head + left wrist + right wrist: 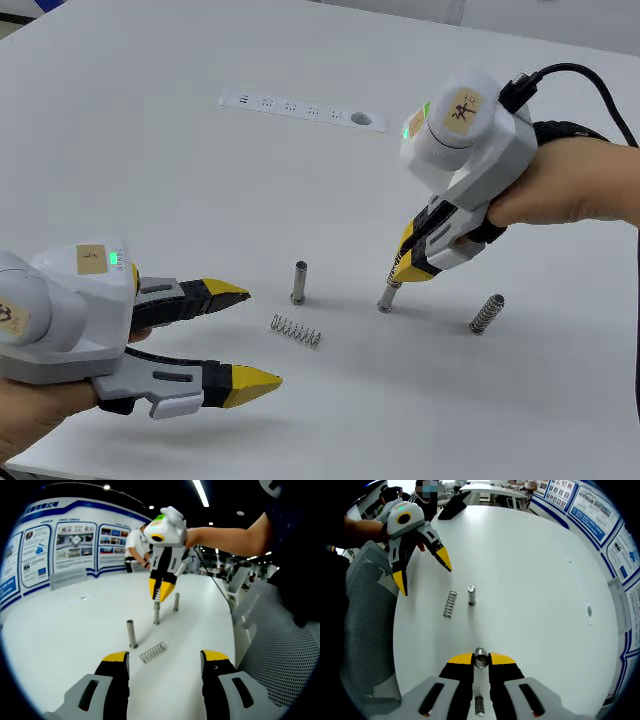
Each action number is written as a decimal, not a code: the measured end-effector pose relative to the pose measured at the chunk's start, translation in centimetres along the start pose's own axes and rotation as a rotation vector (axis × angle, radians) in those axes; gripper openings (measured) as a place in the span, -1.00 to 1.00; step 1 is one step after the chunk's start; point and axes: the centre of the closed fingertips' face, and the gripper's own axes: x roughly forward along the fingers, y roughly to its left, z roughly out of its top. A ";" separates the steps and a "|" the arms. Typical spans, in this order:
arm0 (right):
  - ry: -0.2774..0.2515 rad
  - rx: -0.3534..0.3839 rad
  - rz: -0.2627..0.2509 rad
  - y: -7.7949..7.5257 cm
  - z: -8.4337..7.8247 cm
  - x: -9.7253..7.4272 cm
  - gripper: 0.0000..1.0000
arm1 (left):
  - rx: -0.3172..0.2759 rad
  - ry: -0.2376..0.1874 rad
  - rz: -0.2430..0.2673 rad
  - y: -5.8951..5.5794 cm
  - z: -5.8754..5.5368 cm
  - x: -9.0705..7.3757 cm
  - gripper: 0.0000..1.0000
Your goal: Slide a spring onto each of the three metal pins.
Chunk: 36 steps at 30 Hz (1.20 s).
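Far from table [150,190] edges, right gripper [402,270] clamps a spring [480,655].

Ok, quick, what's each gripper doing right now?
Left gripper: open, holding nothing.
Right gripper: shut on a spring, over a pin.

There are three metal pins, namely a bare pin [298,282], a middle pin [386,298] and a sleeved pin [496,299], three springs, namely a loose spring [295,331], a held spring [480,656] and a fitted spring [484,316], two grippers, the left gripper [263,336] and the right gripper [402,272], and one power strip [300,107].
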 end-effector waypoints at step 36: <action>0.058 0.002 -0.003 0.4 -1.1 3.2 -0.75 | -0.006 0.000 0.006 0.2 -0.2 -0.3 0.17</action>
